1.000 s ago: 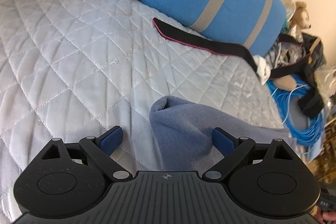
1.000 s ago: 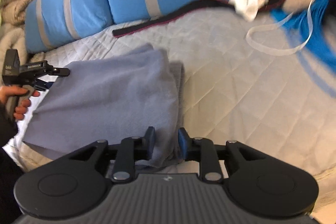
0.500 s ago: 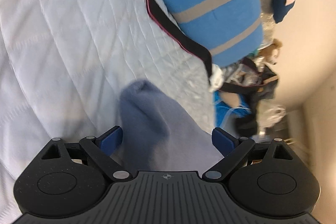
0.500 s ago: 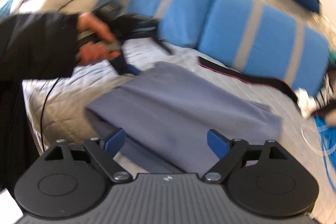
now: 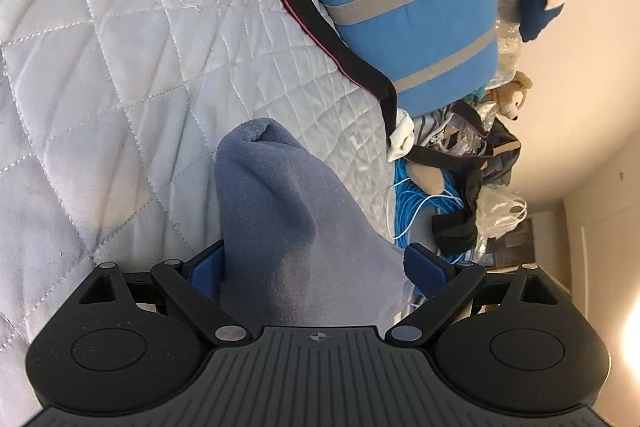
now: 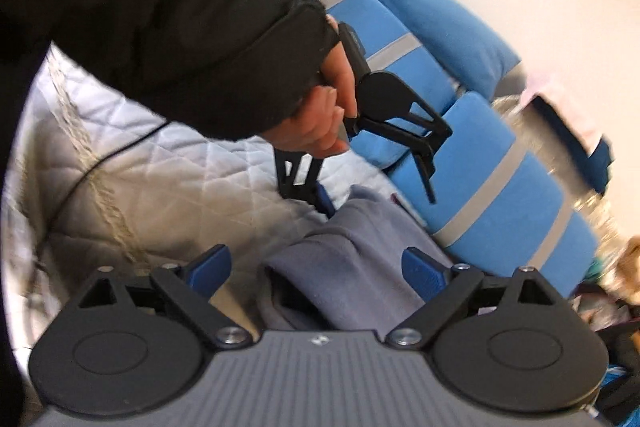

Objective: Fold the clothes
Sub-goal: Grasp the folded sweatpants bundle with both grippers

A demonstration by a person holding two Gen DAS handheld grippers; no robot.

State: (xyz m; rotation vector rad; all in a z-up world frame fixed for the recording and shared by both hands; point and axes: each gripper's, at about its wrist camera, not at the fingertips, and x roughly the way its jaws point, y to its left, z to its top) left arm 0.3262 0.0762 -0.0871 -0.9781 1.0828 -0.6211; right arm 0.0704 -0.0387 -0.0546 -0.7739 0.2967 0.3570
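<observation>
We see the folded grey-blue garment [image 5: 280,211] lying on the quilted white bed [image 5: 120,67], its bunched end pointing toward the blue striped pillows [image 5: 408,7]. The left tool [image 5: 316,263] has its fingers spread wide on either side of the cloth, one blue pad touching its edge. The right tool [image 6: 316,263] is likewise spread over the garment [image 6: 352,267]. Beyond it, a hand [image 6: 320,123] in a black sleeve [image 6: 160,7] grips the left tool [image 6: 380,163]. A black strap [image 5: 336,43] lies beside the pillows.

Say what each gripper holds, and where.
Nothing is held: the left gripper and right gripper are both open, jaws straddling the grey-blue cloth without closing.
</observation>
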